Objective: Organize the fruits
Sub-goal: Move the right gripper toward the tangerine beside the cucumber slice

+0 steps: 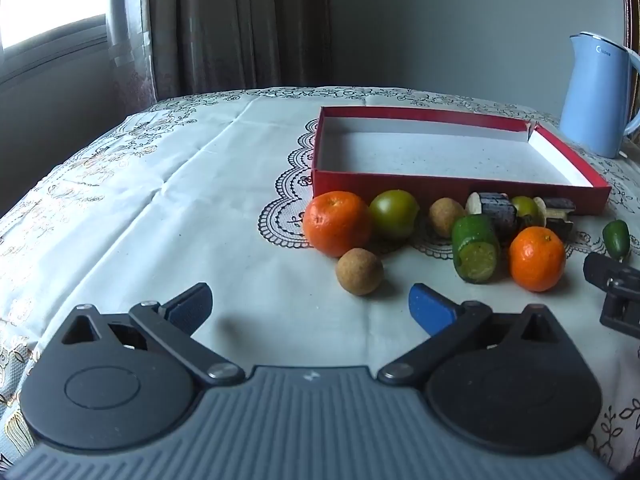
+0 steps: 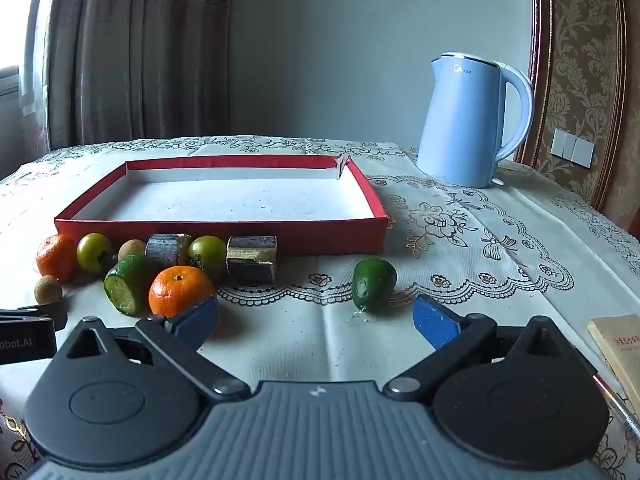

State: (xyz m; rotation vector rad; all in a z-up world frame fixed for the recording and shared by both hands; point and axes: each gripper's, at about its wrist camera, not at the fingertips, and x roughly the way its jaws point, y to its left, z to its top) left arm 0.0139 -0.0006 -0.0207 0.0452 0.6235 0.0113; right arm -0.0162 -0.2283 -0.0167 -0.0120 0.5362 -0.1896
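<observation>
On the white lace-patterned tablecloth [image 1: 168, 184], as seen from the left wrist, the fruits are gathered along the near wall of the shallow red cardboard box [image 1: 448, 190], which is empty. The left gripper [image 1: 310, 308] is held with its jaws spread wide and nothing between them. A small brown round longan [image 1: 359, 271] lies nearest to it, just beside a large orange tangerine [image 1: 337, 222]. The tangerine is judged to be light and a little soft, so it should be taken across its widest middle with gentle pressure. The longan is judged to be hard-shelled and likely to roll.

From the right wrist, the right gripper [image 2: 316, 320] is also seen spread wide and empty. A small green oval fruit [image 2: 373, 283] lies alone, well apart from the others, towards the near right corner of the box. Its skin looks smooth and possibly slippery; a hold across its short sides is advised. A pale blue electric kettle [image 2: 468, 124] stands near the far edge of the table.
</observation>
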